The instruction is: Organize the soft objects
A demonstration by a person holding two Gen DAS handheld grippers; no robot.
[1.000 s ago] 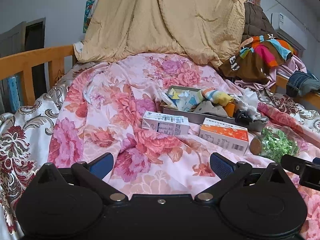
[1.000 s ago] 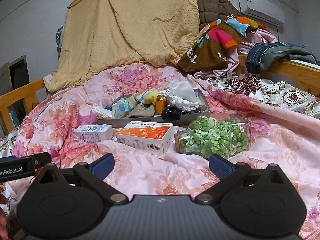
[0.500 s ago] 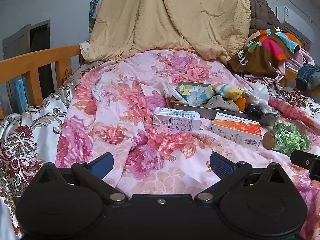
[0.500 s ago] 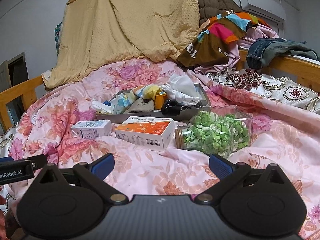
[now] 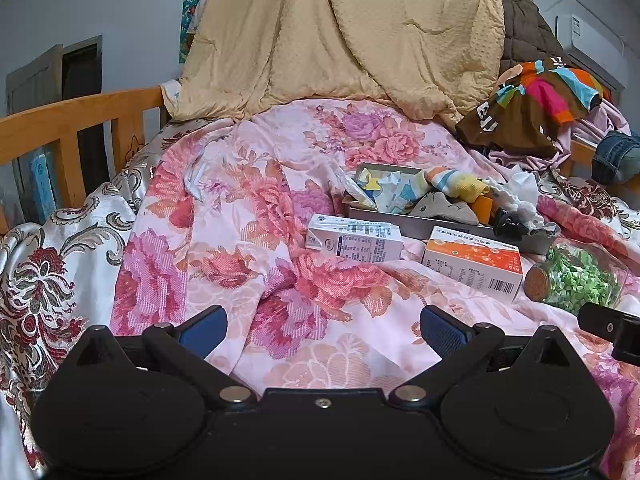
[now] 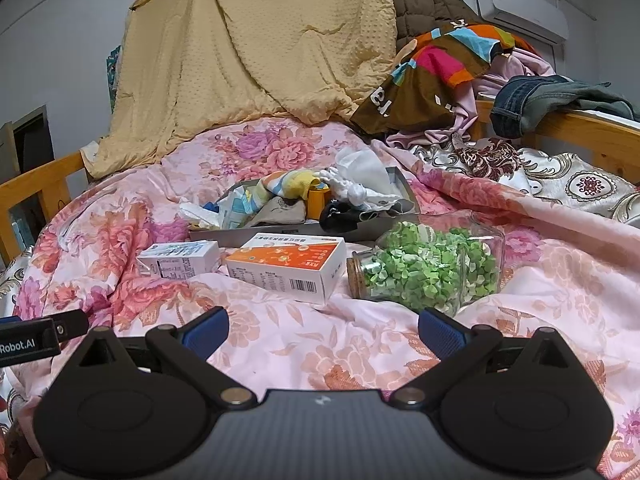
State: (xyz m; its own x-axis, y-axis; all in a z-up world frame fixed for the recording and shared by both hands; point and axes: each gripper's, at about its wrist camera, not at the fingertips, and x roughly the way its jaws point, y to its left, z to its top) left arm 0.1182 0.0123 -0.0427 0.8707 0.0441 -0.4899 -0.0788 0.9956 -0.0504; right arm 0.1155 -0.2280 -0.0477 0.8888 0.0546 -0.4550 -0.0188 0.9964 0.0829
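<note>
A grey tray (image 5: 420, 227) (image 6: 280, 234) lies on the floral bedspread, holding a striped sock (image 5: 456, 182) (image 6: 288, 182), a grey sock (image 5: 444, 206), a white cloth (image 6: 364, 180), a black item (image 6: 340, 213) and an orange item (image 6: 315, 200). In front of the tray lie a white carton (image 5: 354, 238) (image 6: 180, 260), an orange box (image 5: 474, 262) (image 6: 290, 266) and a glass jar of green pieces (image 5: 576, 276) (image 6: 424, 268). My left gripper (image 5: 322, 326) is open and empty, low over the bedspread. My right gripper (image 6: 322, 326) is open and empty, short of the box and jar.
A yellow blanket (image 5: 340, 36) hangs at the back. Colourful clothes (image 6: 436, 64) and jeans (image 6: 548, 100) are piled at the right. Wooden bed rails (image 5: 76, 128) (image 6: 592, 128) run along both sides. The other gripper's tip shows at each view's edge (image 5: 608, 326) (image 6: 40, 334).
Both grippers have drifted a little; the tray and boxes sit slightly further right in the left view and lower in the right view. Nothing was grasped.
</note>
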